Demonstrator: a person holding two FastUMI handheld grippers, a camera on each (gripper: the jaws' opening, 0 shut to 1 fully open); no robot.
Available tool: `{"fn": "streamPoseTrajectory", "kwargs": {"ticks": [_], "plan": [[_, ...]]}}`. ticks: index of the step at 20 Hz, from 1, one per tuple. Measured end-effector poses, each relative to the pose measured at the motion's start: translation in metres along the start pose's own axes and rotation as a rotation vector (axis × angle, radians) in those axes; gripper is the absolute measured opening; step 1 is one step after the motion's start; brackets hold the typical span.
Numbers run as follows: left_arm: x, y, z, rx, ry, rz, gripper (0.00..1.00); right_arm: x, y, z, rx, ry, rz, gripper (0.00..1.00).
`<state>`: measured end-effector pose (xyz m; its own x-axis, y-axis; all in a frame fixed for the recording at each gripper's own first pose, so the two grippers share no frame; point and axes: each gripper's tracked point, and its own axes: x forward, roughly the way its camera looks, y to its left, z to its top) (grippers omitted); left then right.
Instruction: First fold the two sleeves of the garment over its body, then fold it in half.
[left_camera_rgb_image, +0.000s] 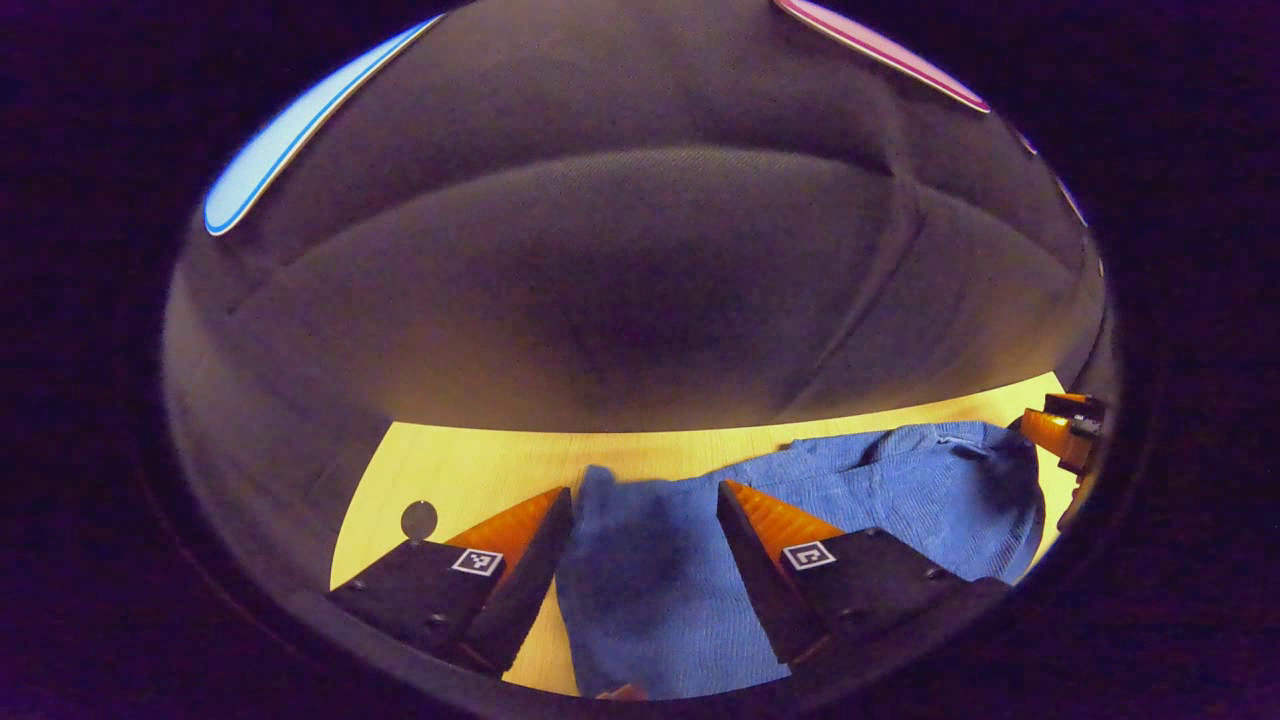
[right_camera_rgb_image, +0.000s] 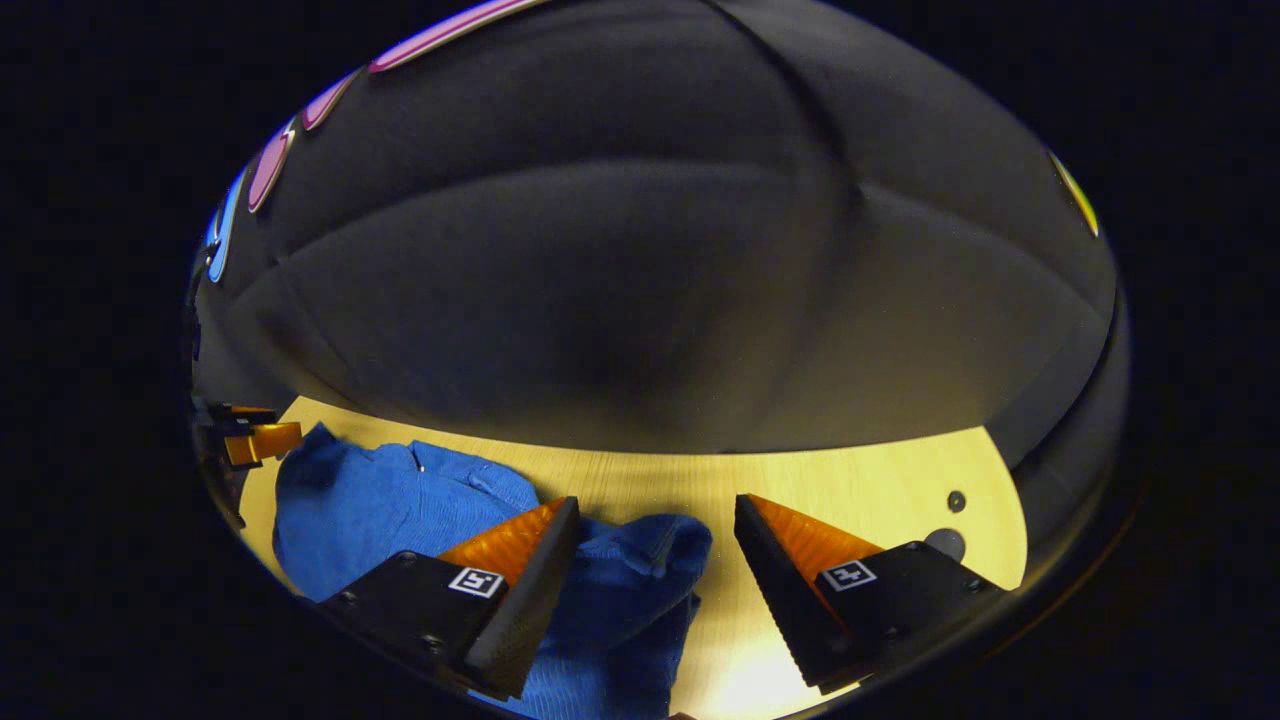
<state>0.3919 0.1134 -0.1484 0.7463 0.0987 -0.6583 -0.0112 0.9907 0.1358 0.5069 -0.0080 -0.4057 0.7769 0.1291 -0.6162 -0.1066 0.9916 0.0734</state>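
While the left tongs hover low with jaws spread wide and released, a blue garment lies rumpled between and beyond them on the pale wooden worktop; the right tongs, likewise spread and grasping nothing, straddle a bunched end of the cloth; dark cloth walls enclose the far side.

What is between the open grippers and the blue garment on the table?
Nothing visible. The blue garment lies between the open fingers of the left gripper, and a bunched part lies between those of the right gripper. The wooden table around it is bare.
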Motion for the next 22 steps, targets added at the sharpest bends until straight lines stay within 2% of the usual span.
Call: {"fn": "streamPoseTrajectory", "kwargs": {"ticks": [2, 4, 6, 11, 14, 19, 22], "plan": [[-0.011, -0.005, 0.005, -0.011, -0.014, 0.007, 0.85, -0.008, 0.003, 0.001, -0.032, -0.010, 0.012, 0.98], [-0.025, -0.008, 0.013, -0.019, -0.057, -0.038, 0.85, -0.015, 0.003, 0.009, -0.091, -0.050, 0.000, 0.99], [-0.043, -0.006, 0.022, -0.021, -0.097, -0.028, 0.86, -0.028, 0.011, 0.018, -0.128, -0.097, 0.013, 1.00], [-0.086, -0.011, 0.029, -0.019, -0.191, -0.041, 0.86, -0.063, 0.015, 0.038, -0.107, -0.187, 0.044, 0.99], [-0.132, -0.011, 0.029, -0.017, -0.277, -0.039, 0.86, -0.100, 0.020, 0.048, -0.130, -0.267, 0.042, 0.99], [-0.233, -0.009, 0.015, -0.044, -0.404, -0.054, 0.86, -0.226, 0.045, 0.065, -0.142, -0.409, 0.021, 0.99], [-0.305, 0.005, -0.008, -0.034, -0.492, -0.024, 0.86, -0.313, 0.056, 0.061, -0.147, -0.504, -0.006, 0.98]]}}
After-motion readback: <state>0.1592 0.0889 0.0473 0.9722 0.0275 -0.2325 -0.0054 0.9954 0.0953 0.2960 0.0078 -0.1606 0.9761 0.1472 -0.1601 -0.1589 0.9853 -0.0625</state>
